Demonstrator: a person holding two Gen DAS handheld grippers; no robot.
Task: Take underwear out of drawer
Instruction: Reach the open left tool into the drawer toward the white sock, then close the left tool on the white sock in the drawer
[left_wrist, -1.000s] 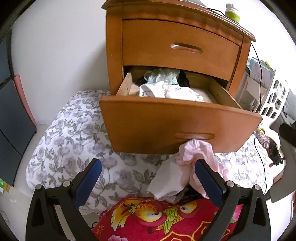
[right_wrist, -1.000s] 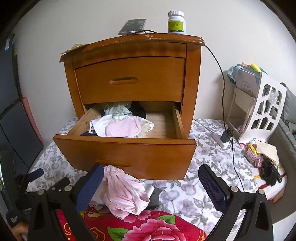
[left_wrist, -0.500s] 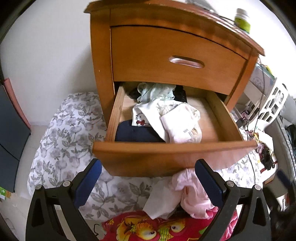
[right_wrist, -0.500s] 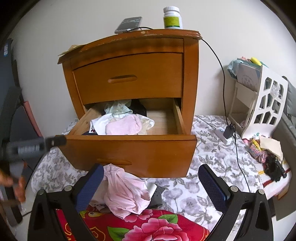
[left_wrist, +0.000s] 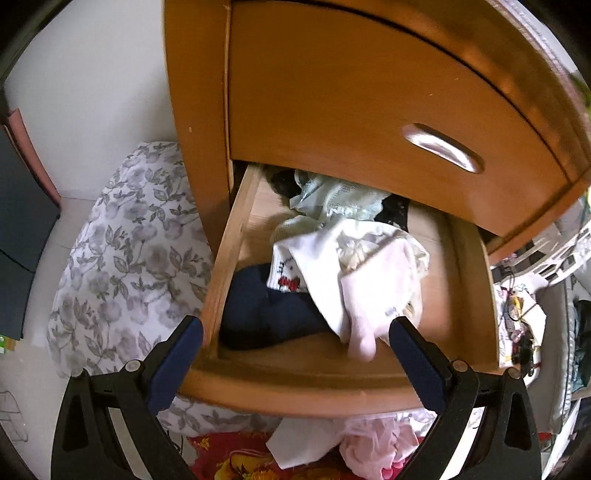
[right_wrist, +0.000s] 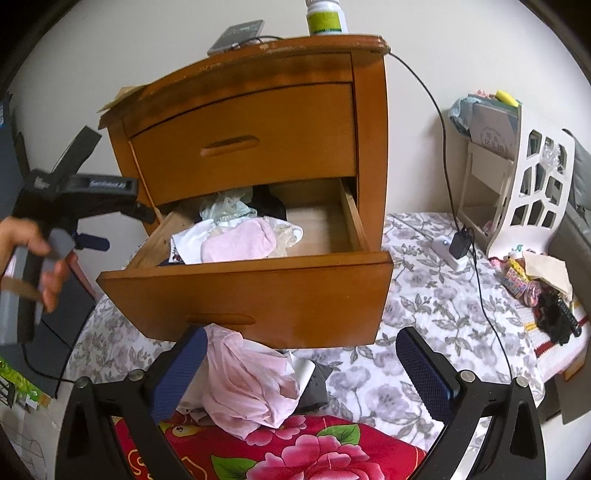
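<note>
Up close, the left claw (left_wrist: 295, 345) hangs over the front edge of the open drawer (left_wrist: 469, 288), its blue fingers (left_wrist: 177, 363) spread wide and holding nothing. One finger sits outside the drawer's left wall, the other above the pile inside. Just beyond the fingertips lies the underwear: a pink piece (left_wrist: 373, 295) draped over a white one (left_wrist: 314, 269) with a small red print, and a dark navy garment (left_wrist: 266, 314) beside them against the left wall. Further back in the drawer are a pale green lacy piece (left_wrist: 332, 199) and something black (left_wrist: 395, 214), partly under the closed upper drawer (left_wrist: 369, 103).

From the right wrist view, the right claw (right_wrist: 295, 369) is also wide apart and empty, held low in front of the nightstand (right_wrist: 369, 129). Between its fingers, on the floral bedding (right_wrist: 424, 295), lies a crumpled pink garment (right_wrist: 247, 384) with a red flowered cloth (right_wrist: 295, 450) nearest the camera. At the left edge, a hand (right_wrist: 33, 254) grips the handle of the other tool. On top of the nightstand stand a phone (right_wrist: 238, 35) and a bottle (right_wrist: 327, 18); a black cable (right_wrist: 443, 122) runs down to a charger (right_wrist: 460, 245) on the bedding. A white rack (right_wrist: 535, 184) stands far right.
</note>
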